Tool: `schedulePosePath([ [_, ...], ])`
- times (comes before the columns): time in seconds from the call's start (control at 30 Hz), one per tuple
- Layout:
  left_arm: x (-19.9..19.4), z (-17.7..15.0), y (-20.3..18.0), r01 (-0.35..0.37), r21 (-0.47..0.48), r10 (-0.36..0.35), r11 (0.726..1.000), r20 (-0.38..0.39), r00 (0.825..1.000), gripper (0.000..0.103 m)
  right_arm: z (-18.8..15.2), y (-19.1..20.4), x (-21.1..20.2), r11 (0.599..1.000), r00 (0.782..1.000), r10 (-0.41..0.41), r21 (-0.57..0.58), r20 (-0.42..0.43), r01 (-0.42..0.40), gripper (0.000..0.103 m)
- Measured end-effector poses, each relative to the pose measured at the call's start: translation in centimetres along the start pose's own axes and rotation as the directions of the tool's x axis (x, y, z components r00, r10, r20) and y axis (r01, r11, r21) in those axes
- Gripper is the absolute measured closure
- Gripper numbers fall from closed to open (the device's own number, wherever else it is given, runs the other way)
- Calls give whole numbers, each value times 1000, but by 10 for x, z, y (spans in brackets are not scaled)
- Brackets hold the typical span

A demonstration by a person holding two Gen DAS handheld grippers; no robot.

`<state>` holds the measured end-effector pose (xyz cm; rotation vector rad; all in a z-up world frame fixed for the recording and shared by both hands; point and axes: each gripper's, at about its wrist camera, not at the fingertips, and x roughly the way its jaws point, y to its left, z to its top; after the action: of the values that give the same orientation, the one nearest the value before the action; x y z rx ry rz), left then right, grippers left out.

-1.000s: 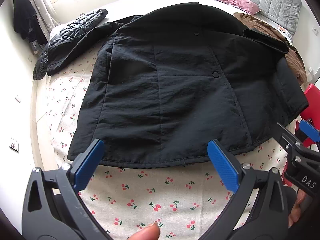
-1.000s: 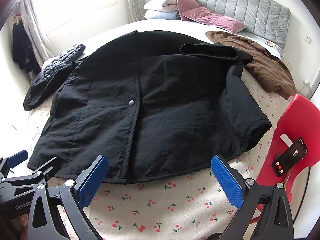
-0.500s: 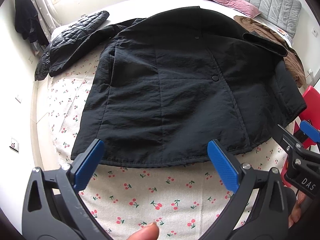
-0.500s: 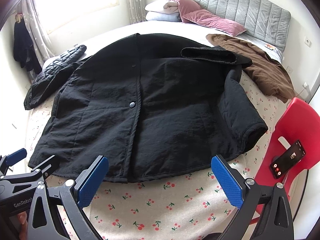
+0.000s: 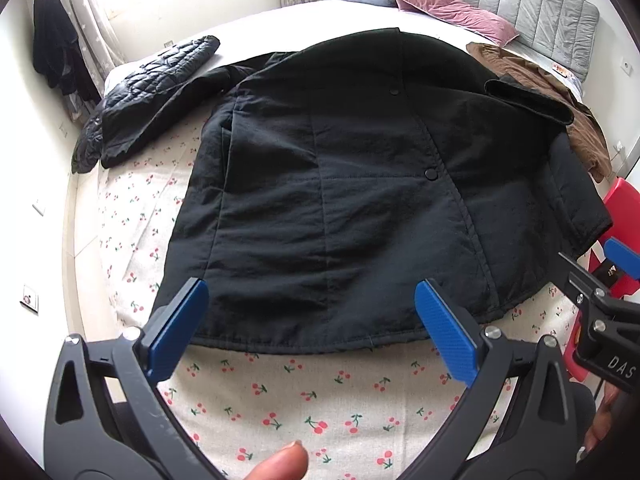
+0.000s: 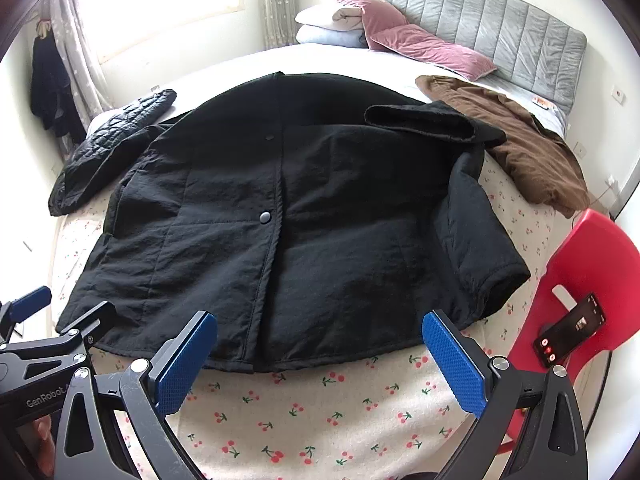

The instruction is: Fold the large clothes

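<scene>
Where cherry-print bedspread shows — black coat lies flat.

The left gripper and right gripper are held side by side, jaws spread wide and holding nothing. A fingertip shows beneath the left gripper's frame.

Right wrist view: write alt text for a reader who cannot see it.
A black jacket lies spread flat, front up, on a cherry-print bedsheet, with the open right gripper hovering before its hem. A brown garment and a red chair holding a phone sit to the right.
</scene>
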<state>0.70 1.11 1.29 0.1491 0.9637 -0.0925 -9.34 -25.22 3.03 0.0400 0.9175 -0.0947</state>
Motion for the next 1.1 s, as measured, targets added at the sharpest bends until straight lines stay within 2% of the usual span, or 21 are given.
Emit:
schedulePosePath([
  [0.17, 5, 8, 6, 43, 9, -43, 999, -7, 999, 0, 10, 1, 2, 1000, 1000, -8, -13, 2, 8, 0],
  [0.27, 5, 13, 7, 43, 33, -43, 999, 4, 999, 0, 16, 2, 3, 1000, 1000, -17, -24, 7, 17, 0],
  [0.43, 9, 28, 10, 55, 79, -55, 995, -6, 998, 0, 27, 4, 9, 999, 1000, 17, -45, 5, -16, 0],
  [0.57, 11, 47, 16, 101, 116, -99, 988, -19, 995, 0, 43, 5, 15, 996, 999, 35, -83, -1, -35, 0],
  [0.63, 14, 61, 20, 152, 139, -147, 979, -40, 988, 0, 54, 5, 18, 993, 999, 49, -109, -7, -49, 0],
  [0.7, 17, 76, 25, 191, 157, -184, 969, -58, 981, 0, 69, 5, 26, 983, 995, 96, -151, -32, -100, 0],
  [0.77, 22, 95, 28, 195, 197, -186, 961, -64, 981, 0, 87, 3, 37, 971, 987, 137, -186, -81, -150, 0],
  [0.87, 32, 126, 36, 133, 260, -126, 956, -43, 991, 0, 117, -2, 49, 950, 976, 181, -233, -125, -206, 0],
  [0.97, 50, 164, 46, 108, 287, -100, 952, -42, 994, 0, 152, -9, 59, 933, 958, 235, -239, -161, -269, 0],
  [1.1, 81, 215, 58, 74, 292, -67, 953, -33, 997, 0, 204, -21, 89, 891, 894, 363, -185, -262, -415, 0],
])
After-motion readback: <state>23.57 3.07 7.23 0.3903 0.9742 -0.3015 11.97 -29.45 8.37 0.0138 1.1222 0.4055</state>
